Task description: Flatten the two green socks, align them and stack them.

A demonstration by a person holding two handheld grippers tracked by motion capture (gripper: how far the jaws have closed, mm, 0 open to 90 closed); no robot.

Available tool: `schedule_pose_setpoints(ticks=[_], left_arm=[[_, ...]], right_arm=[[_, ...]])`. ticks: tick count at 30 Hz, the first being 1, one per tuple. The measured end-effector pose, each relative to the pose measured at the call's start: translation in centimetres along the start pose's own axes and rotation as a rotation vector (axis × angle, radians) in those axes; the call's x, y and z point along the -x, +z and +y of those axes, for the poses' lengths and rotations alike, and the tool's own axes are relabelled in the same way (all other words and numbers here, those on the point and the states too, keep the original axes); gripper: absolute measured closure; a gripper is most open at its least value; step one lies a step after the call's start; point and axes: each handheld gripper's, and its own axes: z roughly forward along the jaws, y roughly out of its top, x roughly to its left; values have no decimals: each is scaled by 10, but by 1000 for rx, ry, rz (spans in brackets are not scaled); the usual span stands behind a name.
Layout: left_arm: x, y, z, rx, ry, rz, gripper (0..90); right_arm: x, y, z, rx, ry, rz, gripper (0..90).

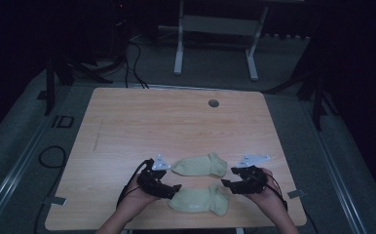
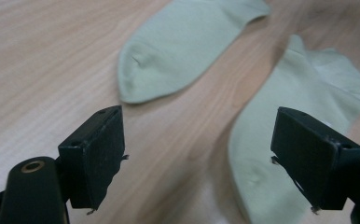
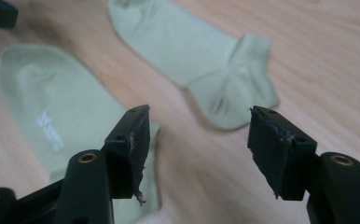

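Two pale green socks are lying flat on the wooden counter (image 1: 127, 122), both close to its near edge and well away from the far one. The farther sock (image 1: 199, 165) is sitting between the two hands, its toe pointing toward the left tool (image 1: 175, 186) and its heel and cuff toward the right tool (image 1: 227, 177). The nearer sock (image 1: 199, 200) is resting just behind the near lip of the counter, apart from the first, with a strip of bare wood between them. The left tool is hovering at the toe end of the nearer sock with its jaws spread wide and nothing between them; in the left gripper view the nearer sock (image 2: 280, 154) is lying under the right-hand jaw while the farther sock (image 2: 183, 42) is lying ahead. The right tool is holding its jaws apart too, gripping nothing, with the farther sock's heel (image 3: 225, 88) showing in the gap and the nearer sock (image 3: 52, 107) off beside the left-hand jaw. Beyond the socks the counter is stretching wide and bare as far as a small round grommet hole (image 1: 214, 103) near the far edge, and both side edges are standing well clear of the hands.
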Motion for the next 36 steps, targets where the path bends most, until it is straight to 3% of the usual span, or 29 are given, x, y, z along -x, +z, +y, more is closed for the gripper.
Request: schedule_pose_setpoints(ticks=[6,7,9,10,12,15,21,26,34,36], left_arm=[[14,0,-13,-26,23,-54,237],[14,0,-13,-26,23,-54,259],[17,1,-17,-40,41,-69,390],[18,2,-20,-50,44,-81,389],[21,5,-27,-82,49,-78,411],[20,5,-31,-78,24,-76,415],[20,5,-37,-77,-2,-66,470],[20,9,-38,-89,10,-82,558],[21,12,-38,-98,26,-62,646],[21,12,-39,-102,31,-60,738]], right_arm=[[-15,-2,-17,-37,-7,26,429],[-15,-2,-17,-37,-7,26,429],[-19,-3,-26,-38,-1,38,469],[-21,-3,-29,-37,-7,36,496],[-24,-3,-34,-46,-8,52,530],[-28,-1,-39,-74,-25,35,552],[-26,8,-40,-120,-14,28,553],[-26,14,-39,-151,-25,28,564],[-30,21,-38,-187,-39,41,631],[-34,21,-36,-210,-63,29,691]])
